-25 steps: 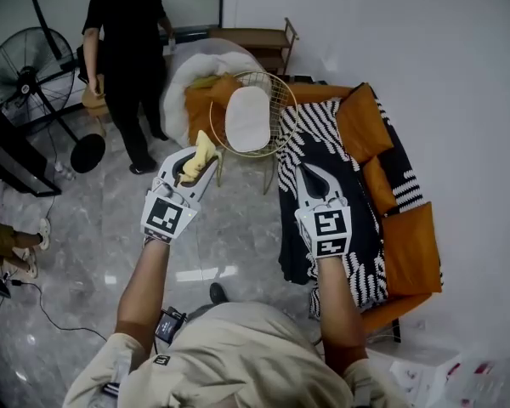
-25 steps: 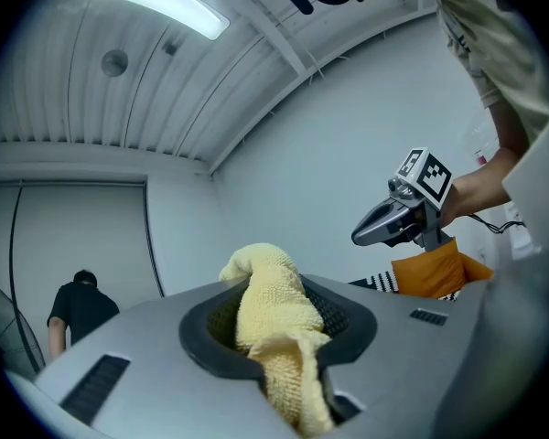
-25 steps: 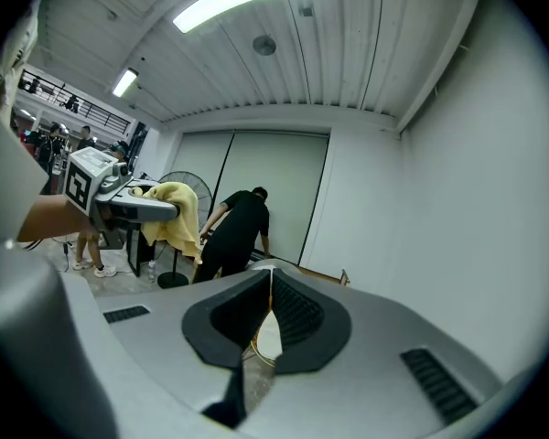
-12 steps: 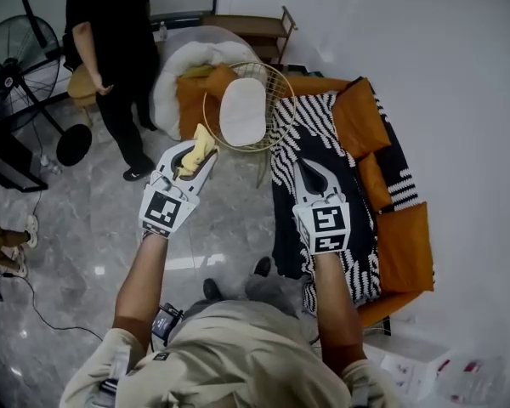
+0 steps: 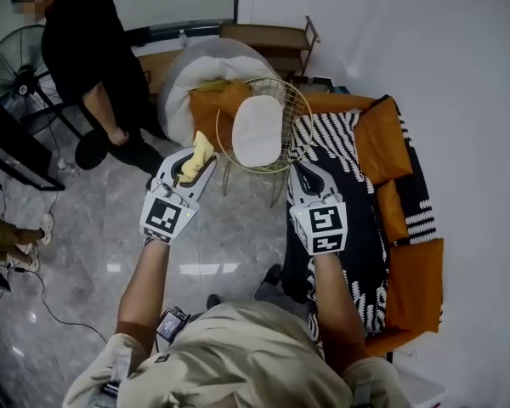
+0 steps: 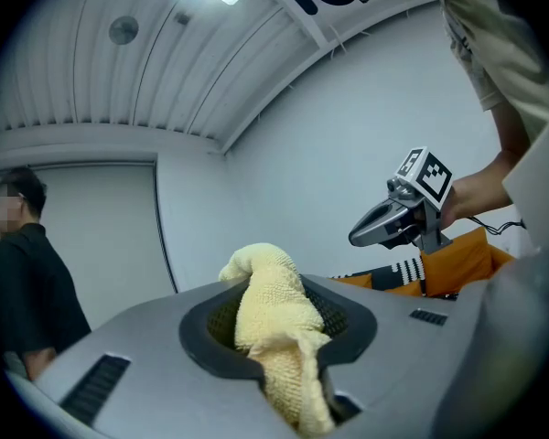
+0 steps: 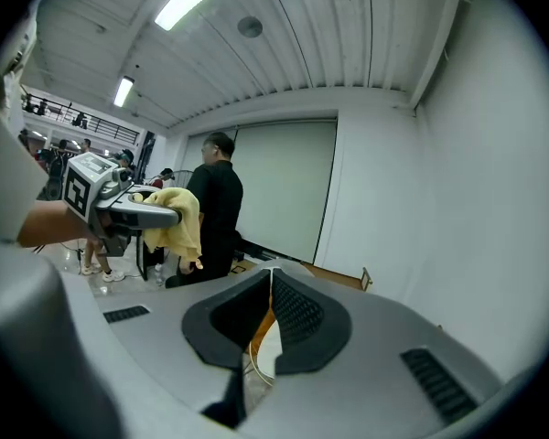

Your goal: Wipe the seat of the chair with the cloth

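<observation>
A round gold wire chair (image 5: 299, 113) with a white seat pad (image 5: 257, 131) stands on the marble floor just beyond both grippers. My left gripper (image 5: 202, 147) is shut on a yellow cloth (image 5: 195, 158), to the left of the chair's rim. In the left gripper view the cloth (image 6: 273, 318) bulges up from between the jaws. My right gripper (image 5: 299, 168) hovers at the chair's lower right edge, shut with nothing held. In the right gripper view a sliver of the chair (image 7: 265, 350) shows through the thin slit between the jaws.
An orange sofa (image 5: 412, 270) with a black-and-white striped throw (image 5: 340, 194) runs along the right wall. A person in black (image 5: 85, 49) stands at the back left beside a floor fan (image 5: 13, 66). Behind the chair lie a white cushion (image 5: 208, 62) and a wooden shelf (image 5: 276, 41).
The person in black has stepped towards the left. The chair now sits closer to both grippers, which keep their pose, the cloth still held in the left one.
</observation>
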